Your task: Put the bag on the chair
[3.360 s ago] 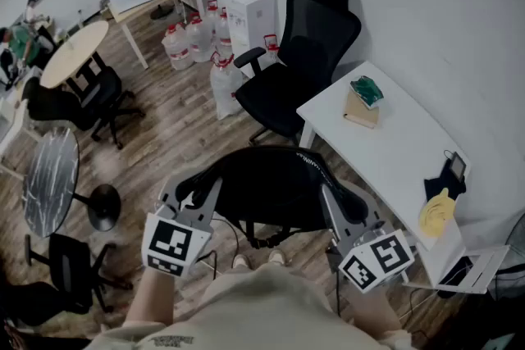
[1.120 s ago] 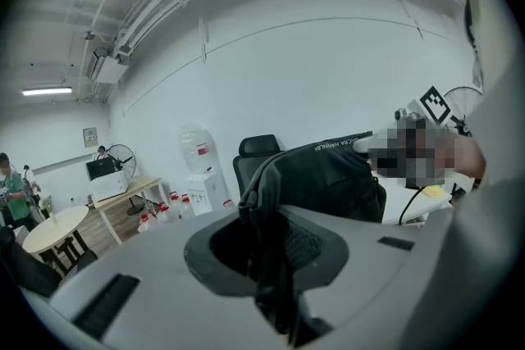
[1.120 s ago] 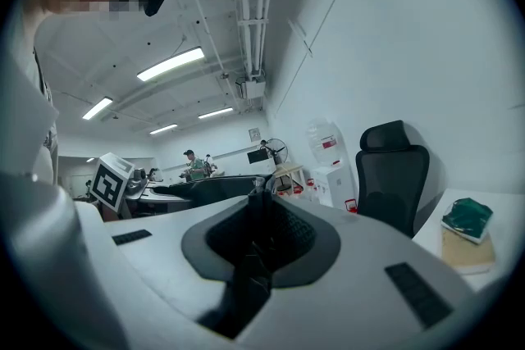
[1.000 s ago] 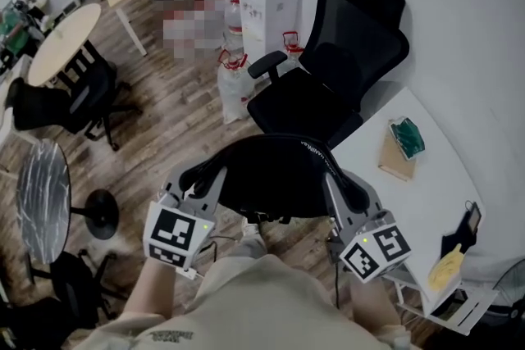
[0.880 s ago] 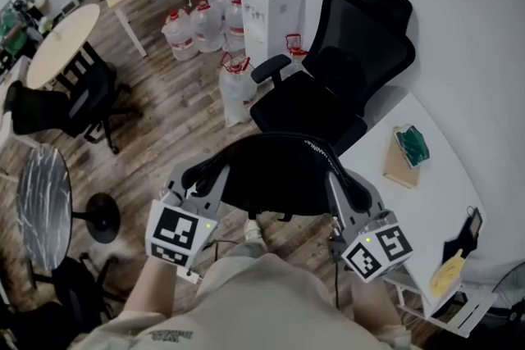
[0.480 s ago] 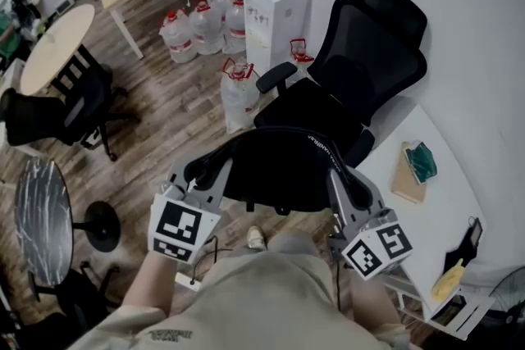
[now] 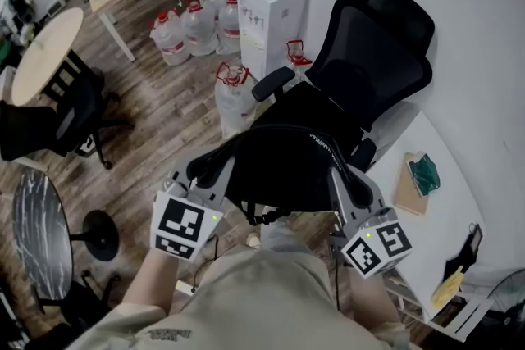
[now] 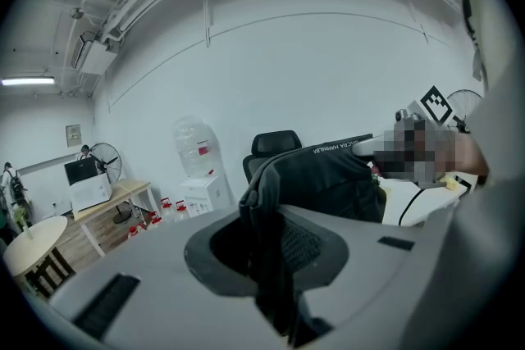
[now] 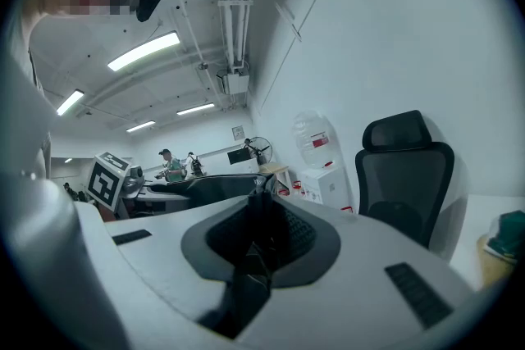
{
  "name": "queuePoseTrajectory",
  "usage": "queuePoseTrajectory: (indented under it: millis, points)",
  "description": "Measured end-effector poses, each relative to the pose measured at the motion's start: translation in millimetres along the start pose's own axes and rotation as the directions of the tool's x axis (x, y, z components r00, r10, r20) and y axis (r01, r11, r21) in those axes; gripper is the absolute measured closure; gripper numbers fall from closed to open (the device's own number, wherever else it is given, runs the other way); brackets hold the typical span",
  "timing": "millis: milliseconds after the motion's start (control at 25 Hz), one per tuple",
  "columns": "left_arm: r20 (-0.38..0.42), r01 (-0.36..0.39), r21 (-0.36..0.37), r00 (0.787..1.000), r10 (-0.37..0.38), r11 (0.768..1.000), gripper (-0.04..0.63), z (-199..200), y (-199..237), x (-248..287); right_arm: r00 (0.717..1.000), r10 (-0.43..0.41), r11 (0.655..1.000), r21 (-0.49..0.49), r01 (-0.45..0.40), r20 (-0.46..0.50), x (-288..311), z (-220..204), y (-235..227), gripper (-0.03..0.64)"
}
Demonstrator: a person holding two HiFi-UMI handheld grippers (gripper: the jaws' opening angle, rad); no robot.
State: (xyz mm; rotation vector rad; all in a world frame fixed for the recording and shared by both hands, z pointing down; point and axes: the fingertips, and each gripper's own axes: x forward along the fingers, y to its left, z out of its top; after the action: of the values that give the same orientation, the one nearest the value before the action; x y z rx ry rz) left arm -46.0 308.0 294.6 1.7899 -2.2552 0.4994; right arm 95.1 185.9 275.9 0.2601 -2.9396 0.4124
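Observation:
A black bag point(image 7: 279, 172) hangs in the air between my two grippers, over the front of a black mesh office chair point(image 7: 361, 65). My left gripper point(image 7: 215, 170) is shut on the bag's left edge; a fold of black fabric point(image 8: 271, 250) is pinched between its jaws. My right gripper point(image 7: 343, 179) is shut on the right edge, with the bag's fabric point(image 9: 254, 246) caught between its jaws. The chair's seat point(image 7: 320, 106) lies just beyond the bag, partly hidden by it.
A white water dispenser point(image 7: 271, 0) and several water jugs point(image 7: 184, 29) stand left of the chair. A white desk point(image 7: 431, 209) with a notebook and green item is at the right. A round table point(image 7: 41, 53) and other black chairs stand far left on the wood floor.
The chair has come closer and now sits directly beyond the bag; the view has shifted so the desk slid to the right. Both grippers keep their hold on the bag.

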Motion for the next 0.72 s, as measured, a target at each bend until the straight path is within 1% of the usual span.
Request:
queuePoseTrajectory:
  millis: [200,440,560,720]
  points:
    - [-0.019,0.027,0.010,0.999,-0.026,1.000,0.526,2.9,16.7,48.4,1.000,-0.020,1.000,0.021,0.020,-0.007,32.0,-0.6,-34.9,0.560]
    - [-0.040,0.066,0.020,0.997,-0.066,0.998,0.526,15.7,39.1,119.5,0.999,-0.047,0.998,0.046,0.047,-0.017,78.9,7.7,-89.2,0.559]
    - [-0.044,0.083,0.024,0.996,-0.082,0.996,0.526,24.0,51.7,160.6,0.998,-0.054,0.997,0.050,0.055,-0.026,104.9,14.1,-121.8,0.559]
    - [-0.048,0.115,0.020,0.992,-0.114,0.993,0.526,34.3,64.9,219.7,0.996,-0.075,0.993,0.087,0.078,-0.044,139.9,20.3,-173.0,0.559]
